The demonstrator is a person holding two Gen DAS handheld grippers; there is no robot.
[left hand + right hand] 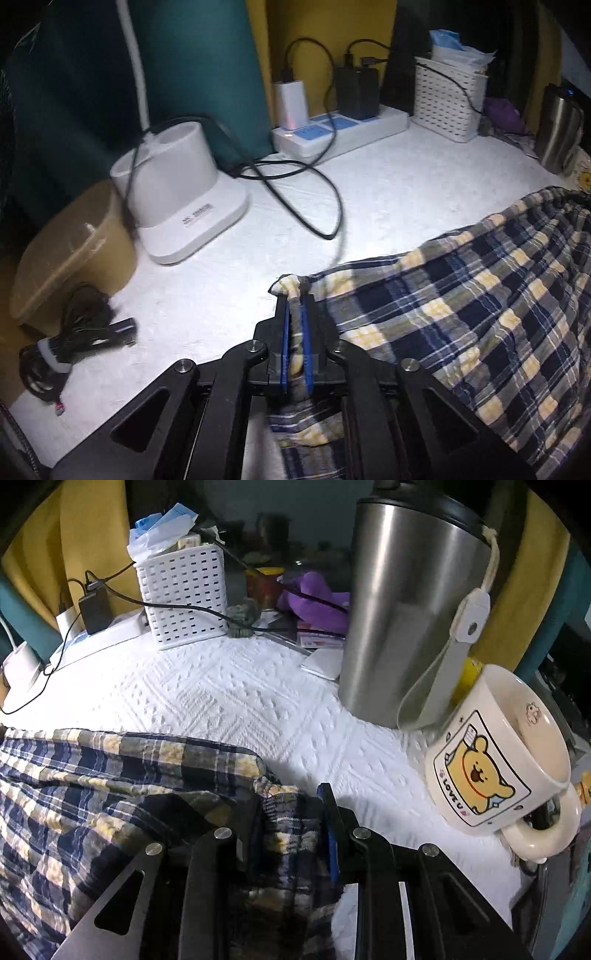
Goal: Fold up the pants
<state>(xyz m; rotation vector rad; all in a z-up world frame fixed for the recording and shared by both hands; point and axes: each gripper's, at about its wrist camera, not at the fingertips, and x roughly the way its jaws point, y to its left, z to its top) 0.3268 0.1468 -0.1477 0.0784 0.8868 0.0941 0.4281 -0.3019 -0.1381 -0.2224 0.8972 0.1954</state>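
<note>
The pants (480,306) are blue, grey and yellow plaid and lie on a white textured cloth. In the left wrist view my left gripper (295,310) is shut on a bunched corner of the pants, with fabric pinched between its blue pads (284,339). The rest of the pants spreads out to the right. In the right wrist view the pants (92,782) spread to the left. My right gripper (291,794) has a thick bunch of plaid fabric between its fingers, which stand somewhat apart around it; the left finger is partly hidden by cloth.
On the left side stand a white lamp base (181,192), a tan lidded tub (70,251), a coiled black cable (74,332), a power strip (343,129) and loose black cords (314,192). A white basket (181,594), a steel tumbler (410,605) and a bear mug (495,753) stand close on the right.
</note>
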